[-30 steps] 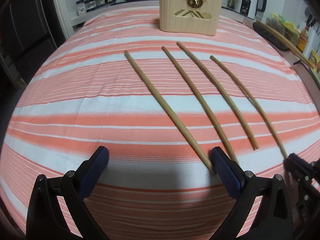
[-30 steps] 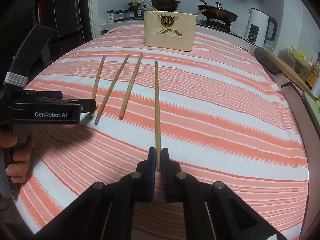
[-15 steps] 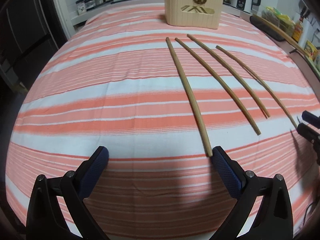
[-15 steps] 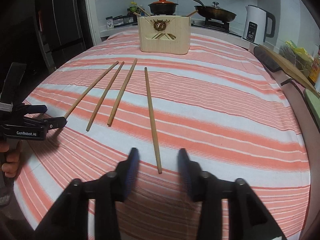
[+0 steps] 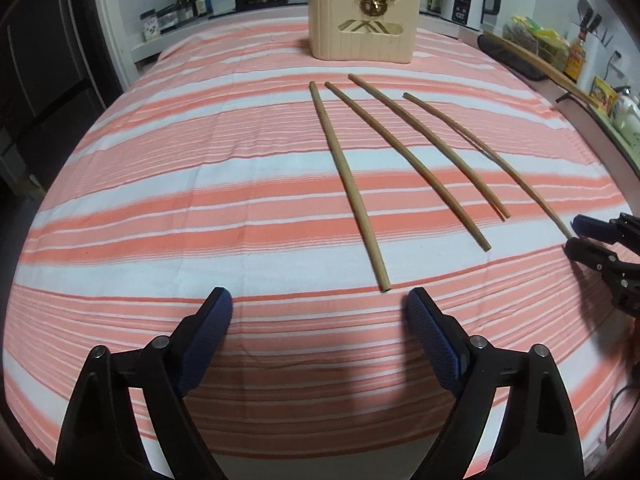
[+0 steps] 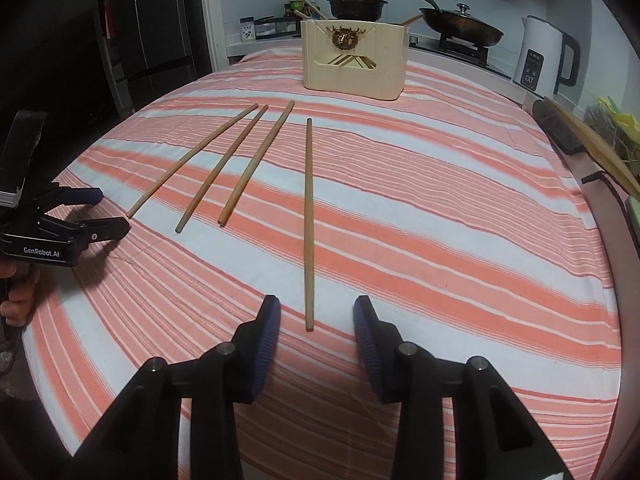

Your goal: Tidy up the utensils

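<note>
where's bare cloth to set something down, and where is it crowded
Bare: the wide stretch of striped cloth left of the leftmost chopstick, and the stretch right of the lone chopstick, toward the kettle. Crowded: the middle, where four chopsticks fan out before the holder, tongs at their near ends.

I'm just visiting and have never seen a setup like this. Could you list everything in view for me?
long wooden chopsticks: four, tan, flat on the cloth, fanned out, apart
beige ribbed chopstick holder: one, far end of the table, sticks inside
striped tablecloth: one, coral and white, covers the table
white electric kettle: one, counter, far right
black pot with orange lid: one, stove
dark frying pan: one, stove
left gripper: fingers blue, open, empty
right gripper: fingers blue, open, straddling one chopstick's near end
</note>
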Tool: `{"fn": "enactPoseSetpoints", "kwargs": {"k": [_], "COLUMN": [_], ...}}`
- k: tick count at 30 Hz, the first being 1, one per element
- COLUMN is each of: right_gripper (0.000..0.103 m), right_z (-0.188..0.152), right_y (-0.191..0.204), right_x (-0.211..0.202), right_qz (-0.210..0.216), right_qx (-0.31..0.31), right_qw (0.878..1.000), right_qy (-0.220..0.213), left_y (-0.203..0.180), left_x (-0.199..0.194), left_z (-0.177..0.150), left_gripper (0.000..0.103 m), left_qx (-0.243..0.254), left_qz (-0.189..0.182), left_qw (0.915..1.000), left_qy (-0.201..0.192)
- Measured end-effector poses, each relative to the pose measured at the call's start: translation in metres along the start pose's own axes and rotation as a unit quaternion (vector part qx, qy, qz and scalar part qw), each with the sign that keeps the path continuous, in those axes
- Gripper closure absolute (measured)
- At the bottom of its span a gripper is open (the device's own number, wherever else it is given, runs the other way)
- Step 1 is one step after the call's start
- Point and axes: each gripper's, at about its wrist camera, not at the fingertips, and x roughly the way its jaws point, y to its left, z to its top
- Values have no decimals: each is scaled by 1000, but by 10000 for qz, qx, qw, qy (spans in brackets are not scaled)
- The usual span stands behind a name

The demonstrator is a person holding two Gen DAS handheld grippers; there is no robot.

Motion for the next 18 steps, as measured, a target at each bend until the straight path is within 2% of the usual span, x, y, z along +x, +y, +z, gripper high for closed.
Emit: {"fn": "enactPoseSetpoints", "kwargs": {"k": [2,3,4,5,6,7,11,18], "right_gripper": [67,68,72,87,97,98,98,98], "right_z": [0,1,2,3,3,4,5,24], "right_y": [0,0,0,0,-1,-2,-5,-6], "right_x": [1,1,2,2,3,3,1,-28], "right_qz": [-32,-50,-78,-106,-116,-108,-123,-306], "right_qx": [2,2,5,27,76,128,255,241], "right_qw": [10000,10000,10000,9999,9999,9999,9996,9983], "right_qy": [3,5,6,5,11,7,-20,-442], "left_y": [-5,-7,-10,-15,-18,-21,-14,7], "left_x": [-1,-2,-3,-3,-4,-5,-6,-42], "left_z": [0,0,2,3,3,3,8,24], "left_gripper": [26,35,50,59,83,97,100,100], "left_qx": [6,35,87,152,211,262,163,-1], "left_qz": [-51,-78,-134,-155,-176,-189,-202,-125], "left_qw": [10000,9999,9998,9996,9994,9992,9992,9969], "left_qy": [-55,-88,-128,-175,-214,-238,-307,-782]}}
